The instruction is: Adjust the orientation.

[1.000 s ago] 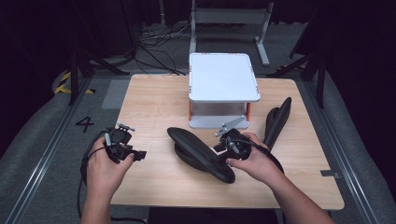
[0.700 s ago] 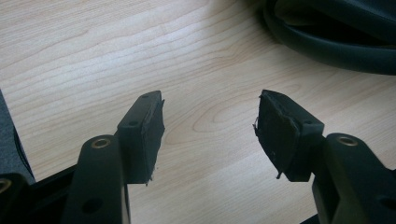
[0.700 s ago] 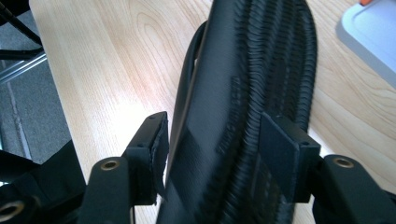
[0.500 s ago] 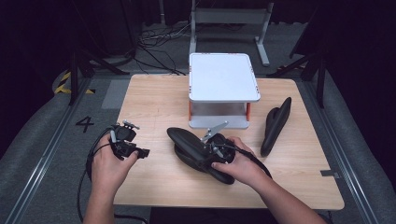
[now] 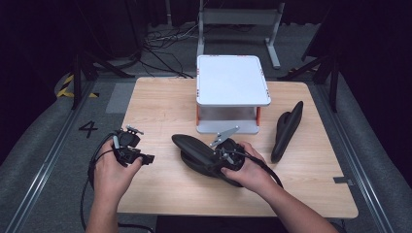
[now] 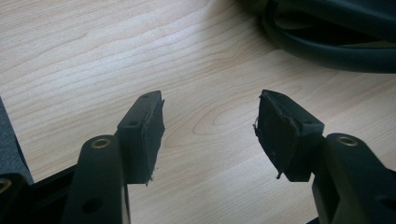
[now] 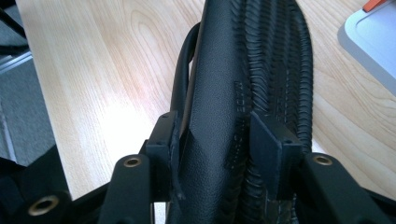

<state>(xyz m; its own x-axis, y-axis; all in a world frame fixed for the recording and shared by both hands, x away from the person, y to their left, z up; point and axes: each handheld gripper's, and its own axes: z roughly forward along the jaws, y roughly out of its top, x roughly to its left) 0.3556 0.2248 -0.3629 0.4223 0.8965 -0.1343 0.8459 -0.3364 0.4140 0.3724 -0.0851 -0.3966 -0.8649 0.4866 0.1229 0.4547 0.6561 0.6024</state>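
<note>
My right hand-held gripper [image 7: 212, 140] has just been closing and now clamps the black sandal [image 5: 204, 154] at mid-desk [image 5: 155, 104]; I squeeze evenly before lifting, left hand-held gripper [image 6: 210, 133] open, empty

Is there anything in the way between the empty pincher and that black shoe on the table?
Nothing visible. The left gripper is open over bare table, and only wood lies between it and the black shoe. The right gripper, whose jaws have just been closing, already straddles that shoe.

Dark room; grey floor [image 5: 43, 160]; wooden table [image 5: 160, 104]
</note>
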